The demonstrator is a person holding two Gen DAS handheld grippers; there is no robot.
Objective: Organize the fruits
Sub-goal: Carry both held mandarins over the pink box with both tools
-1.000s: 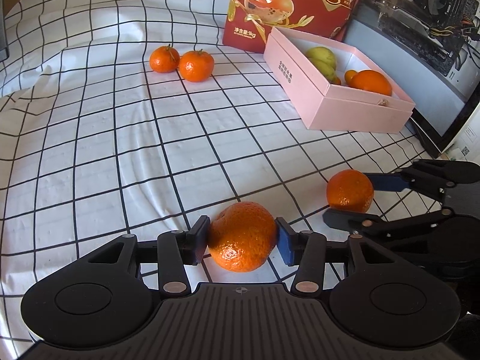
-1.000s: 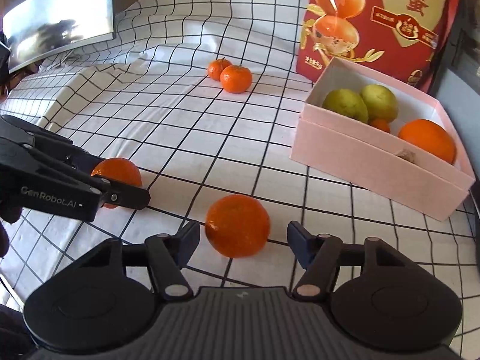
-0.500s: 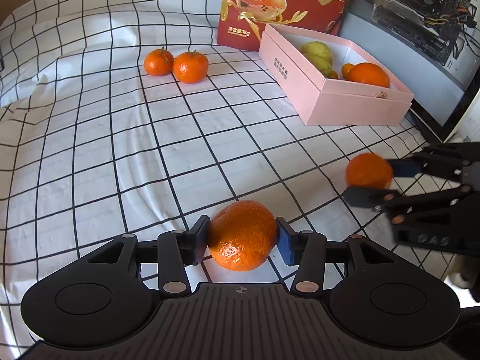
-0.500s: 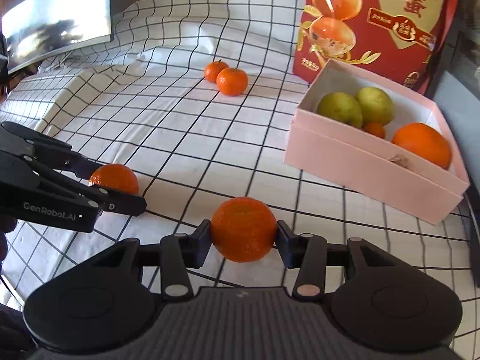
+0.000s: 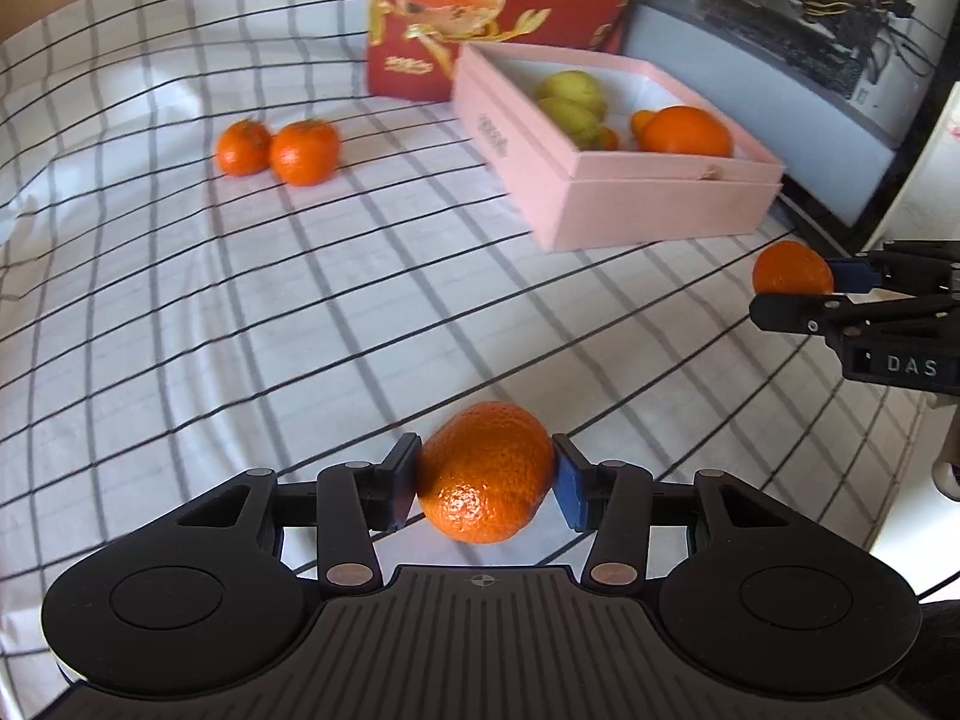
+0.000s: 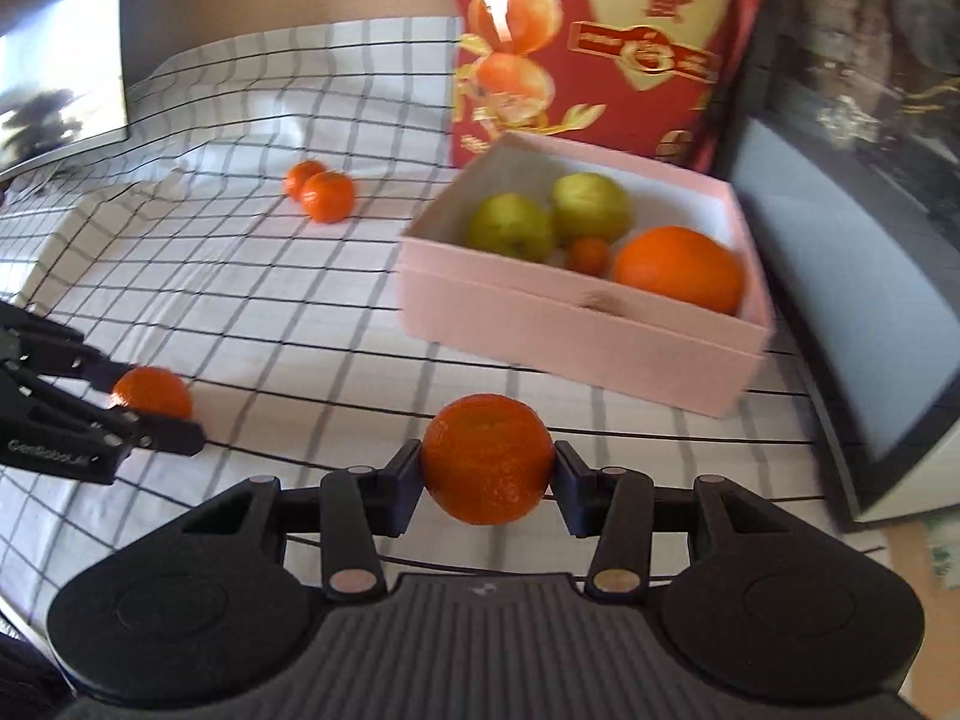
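My left gripper (image 5: 485, 480) is shut on an orange tangerine (image 5: 483, 471), held above the checked cloth. My right gripper (image 6: 486, 477) is shut on another tangerine (image 6: 487, 457), lifted in front of the pink box (image 6: 570, 330). The box holds two green pears (image 6: 510, 225), a small tangerine (image 6: 589, 255) and a large orange (image 6: 678, 267). Two more tangerines (image 5: 273, 147) lie together on the cloth at the far left. In the left wrist view the right gripper (image 5: 798, 285) with its tangerine (image 5: 791, 269) shows at the right edge; in the right wrist view the left gripper's tangerine (image 6: 151, 393) shows at the left.
A tall red fruit bag (image 6: 600, 42) stands behind the box. A monitor (image 6: 840, 276) leans right of the box, another screen (image 6: 60, 72) at the far left. The checked cloth (image 5: 240, 312) has folds on its left side.
My right gripper closed on its tangerine and lifted it towards the pink box. My left gripper stays shut on its tangerine and has risen and moved forward a little.
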